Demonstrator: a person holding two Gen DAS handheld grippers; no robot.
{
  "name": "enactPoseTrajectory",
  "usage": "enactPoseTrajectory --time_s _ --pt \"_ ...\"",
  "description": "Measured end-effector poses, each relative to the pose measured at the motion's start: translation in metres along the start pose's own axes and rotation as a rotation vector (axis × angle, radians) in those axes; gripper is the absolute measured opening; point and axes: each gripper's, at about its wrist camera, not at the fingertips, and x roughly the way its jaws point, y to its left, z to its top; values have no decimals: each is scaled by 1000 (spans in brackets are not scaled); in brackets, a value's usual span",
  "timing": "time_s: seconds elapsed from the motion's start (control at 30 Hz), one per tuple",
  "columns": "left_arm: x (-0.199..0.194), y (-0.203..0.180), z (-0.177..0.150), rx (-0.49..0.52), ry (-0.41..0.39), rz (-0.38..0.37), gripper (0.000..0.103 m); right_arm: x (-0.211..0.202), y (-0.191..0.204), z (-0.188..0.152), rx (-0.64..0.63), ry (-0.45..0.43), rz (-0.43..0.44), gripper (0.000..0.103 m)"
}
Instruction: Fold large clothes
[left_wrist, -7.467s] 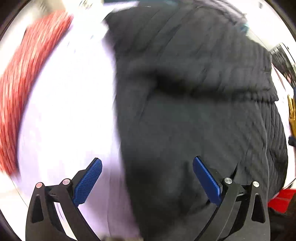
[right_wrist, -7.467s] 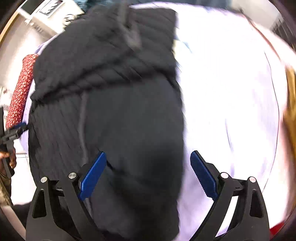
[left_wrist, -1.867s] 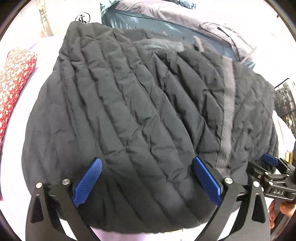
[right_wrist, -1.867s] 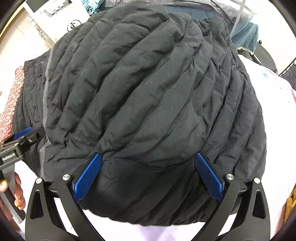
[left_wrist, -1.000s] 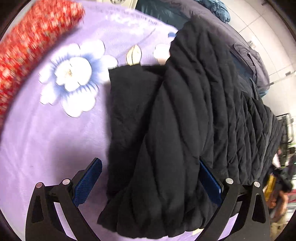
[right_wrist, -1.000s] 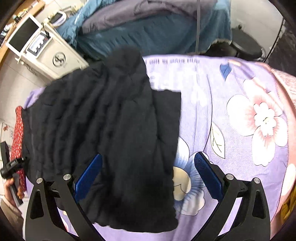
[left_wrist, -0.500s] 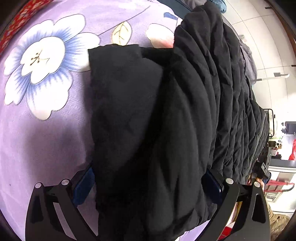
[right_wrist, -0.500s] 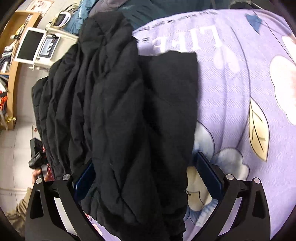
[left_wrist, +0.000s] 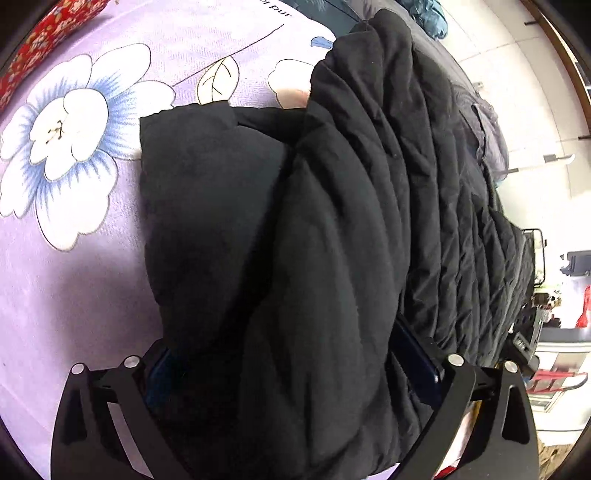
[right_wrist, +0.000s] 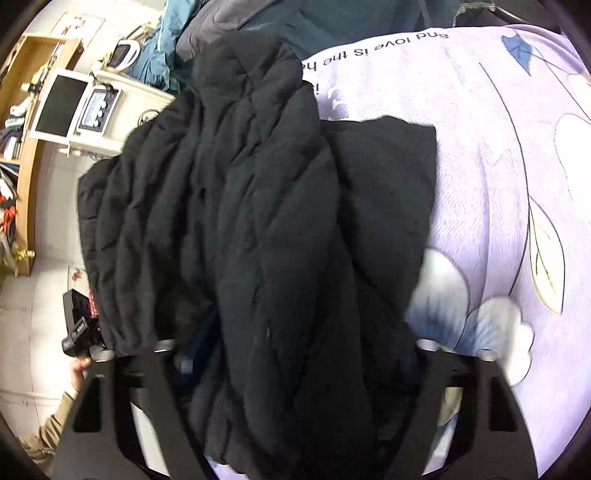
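Observation:
A black quilted jacket (left_wrist: 295, 221) lies bunched in a long ridge on a purple flowered bedsheet (left_wrist: 74, 258). In the left wrist view its near end fills the gap of my left gripper (left_wrist: 290, 362), whose jaws stand wide, the blue pads half hidden by fabric. In the right wrist view the jacket (right_wrist: 258, 221) runs away from my right gripper (right_wrist: 301, 352). Its jaws are closing with a thick fold between them, and the fingers are blurred. The left gripper's body (right_wrist: 77, 325) shows at the jacket's far left edge, held by a hand (right_wrist: 79, 369).
A red patterned cloth (left_wrist: 44, 40) lies at the sheet's far left corner. Blue and grey bedding (right_wrist: 332, 22) is piled beyond the sheet (right_wrist: 498, 166). A white cabinet with a screen (right_wrist: 74, 107) and wooden shelves (right_wrist: 26, 166) stand past the bed.
Both grippers have sunk onto the jacket, so its near edge now fills their gaps. The right gripper's fingers have moved inward around the fold; the left fingers stay wide.

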Motion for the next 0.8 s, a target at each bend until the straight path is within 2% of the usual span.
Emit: enactPoseTrajectory --time_s 0.03,0.13,0.27,0.37,0.53,0.63,0.8 --pt "-2 -1 -2 -2 1 -2 89 -3 1 -1 4 -8 -1 51" --pt "-11 -6 -9 -2 5 -11 73 -13 9 -11 5 -41 -12 35" --pt "-31 -10 -17 42 -11 -38 48 -31 30 -27 -30 -94 -59 26" --pt "-49 -9 -25 61 -38 -73 38 -51 43 -44 -30 -153 -70 23" --pt "-78 -16 -43 116 -75 -92 30 -76 67 -78 -34 -221 -84 21" --pt "-94 -28 -54 173 -84 -97 27 -94 81 -100 -63 -250 -121 19" --pt "-113 -74 -70 275 -98 -143 25 -130 91 -124 -100 -316 -205 17"
